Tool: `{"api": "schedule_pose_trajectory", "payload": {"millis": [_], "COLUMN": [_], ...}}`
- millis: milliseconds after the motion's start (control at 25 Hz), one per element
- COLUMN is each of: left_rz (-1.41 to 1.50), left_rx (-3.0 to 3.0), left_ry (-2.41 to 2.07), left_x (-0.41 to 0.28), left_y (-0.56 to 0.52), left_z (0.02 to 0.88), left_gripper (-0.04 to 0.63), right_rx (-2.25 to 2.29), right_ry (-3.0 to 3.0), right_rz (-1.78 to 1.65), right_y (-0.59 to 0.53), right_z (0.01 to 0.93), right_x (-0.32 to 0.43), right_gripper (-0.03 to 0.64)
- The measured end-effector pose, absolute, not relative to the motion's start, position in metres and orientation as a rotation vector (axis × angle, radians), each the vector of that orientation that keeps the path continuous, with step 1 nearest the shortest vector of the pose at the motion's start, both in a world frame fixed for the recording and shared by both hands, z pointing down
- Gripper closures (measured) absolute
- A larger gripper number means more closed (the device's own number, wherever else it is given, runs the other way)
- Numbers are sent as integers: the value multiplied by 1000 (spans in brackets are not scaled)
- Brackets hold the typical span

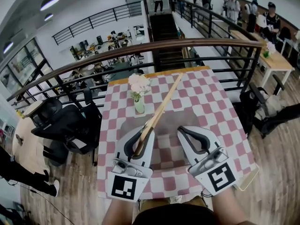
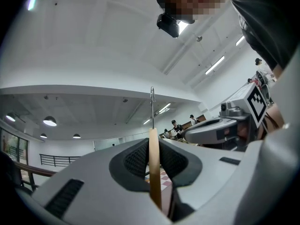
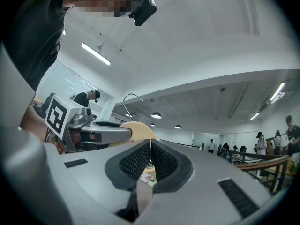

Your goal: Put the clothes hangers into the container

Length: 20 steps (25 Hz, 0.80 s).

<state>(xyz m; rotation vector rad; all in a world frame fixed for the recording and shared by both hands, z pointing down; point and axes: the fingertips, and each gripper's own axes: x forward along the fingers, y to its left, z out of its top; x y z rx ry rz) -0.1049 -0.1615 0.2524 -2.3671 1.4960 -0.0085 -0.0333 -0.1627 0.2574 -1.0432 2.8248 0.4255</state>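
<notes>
Wooden hanger (image 1: 161, 108) gripped over checked table (image 1: 213, 102).
Left gripper (image 1: 142, 134) clamped on hanger's near end; right gripper (image 1: 185, 131) pinched together, empty; beyond, vase (image 1: 139, 107) holding white flowers (image 1: 139, 83); hanger's hook indistinct in head view.

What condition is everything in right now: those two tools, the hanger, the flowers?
Left hand-held gripper: shut on the wooden hanger.
Right hand-held gripper: shut, empty.
Wooden hanger: clamped, held out over the checkered table.
Flower vase: upright on the table.
</notes>
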Motion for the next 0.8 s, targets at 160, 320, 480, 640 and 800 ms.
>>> {"api": "schedule_pose_trajectory", "payload": {"millis": [160,320,480,640,800], "left_rz": [-39,-70,-113,-167,-225], "left_rx": [-2401,-2453,-2477,-2507,-2547], "left_ry": [1465,1419,1399,1397,1384], "left_x": [-101,-100,-100,-103,-104], "left_y": [-169,-175,-181,-183,-186], "left_z": [258,261,268,275,286], "left_gripper": [538,538,538,538,537], "right_rx": [-1083,-1115,-1141,-1150,-1149], "right_ry": [2805,2796,2785,2778,2777], "right_rz": [404,389,380,369,364], "right_y": [-170,-175,-181,-185,-188], "right_z": [260,261,263,264,266], "right_x": [-27,-26,-24,-25,-27], "right_gripper": [584,584,584,584,584]}}
